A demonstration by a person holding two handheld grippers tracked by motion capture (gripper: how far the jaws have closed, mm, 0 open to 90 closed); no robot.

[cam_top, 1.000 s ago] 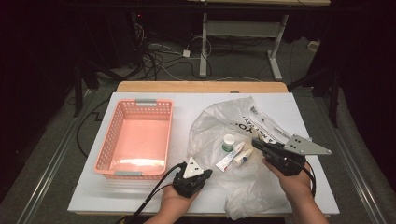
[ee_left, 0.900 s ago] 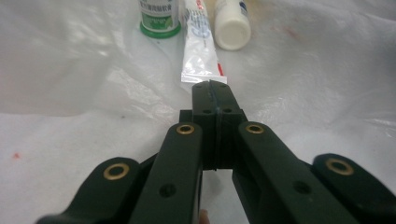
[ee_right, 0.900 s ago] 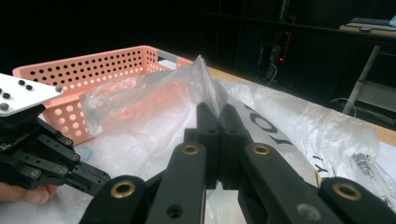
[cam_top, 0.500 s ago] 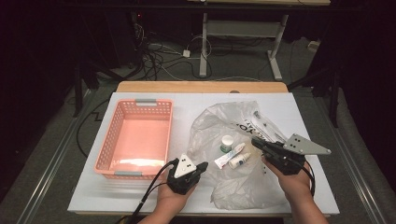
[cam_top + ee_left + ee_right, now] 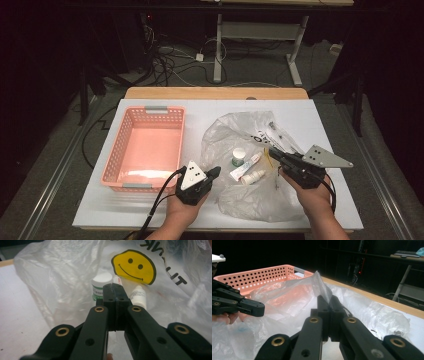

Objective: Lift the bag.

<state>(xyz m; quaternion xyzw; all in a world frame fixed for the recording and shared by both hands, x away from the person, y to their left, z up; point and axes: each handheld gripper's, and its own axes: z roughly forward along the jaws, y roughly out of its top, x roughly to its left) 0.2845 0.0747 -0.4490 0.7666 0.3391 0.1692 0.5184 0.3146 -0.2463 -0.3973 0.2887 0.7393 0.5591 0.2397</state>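
Observation:
A clear plastic bag (image 5: 235, 132) with a yellow smiley print (image 5: 133, 266) lies on the white table. On or in it are a white-capped jar (image 5: 239, 156) with a green label, a white tube (image 5: 246, 167) and a small dropper bottle (image 5: 253, 177). My right gripper (image 5: 274, 151) is shut on a fold of the bag's film (image 5: 323, 291), which it holds up in a peak. My left gripper (image 5: 215, 172) hovers at the bag's left edge. Its jaws (image 5: 115, 288) are shut with nothing seen between them and point at the jar (image 5: 101, 282) and the bottle (image 5: 138, 295).
A pink perforated basket (image 5: 112, 152) stands empty on the table's left half, right beside my left gripper. Bare white tabletop (image 5: 125, 212) runs along the front edge. Cables and table legs lie on the dark floor beyond.
My left gripper has risen a little and drifted slightly left at the bag's edge. The right gripper has kept its pinch on the film and stayed put.

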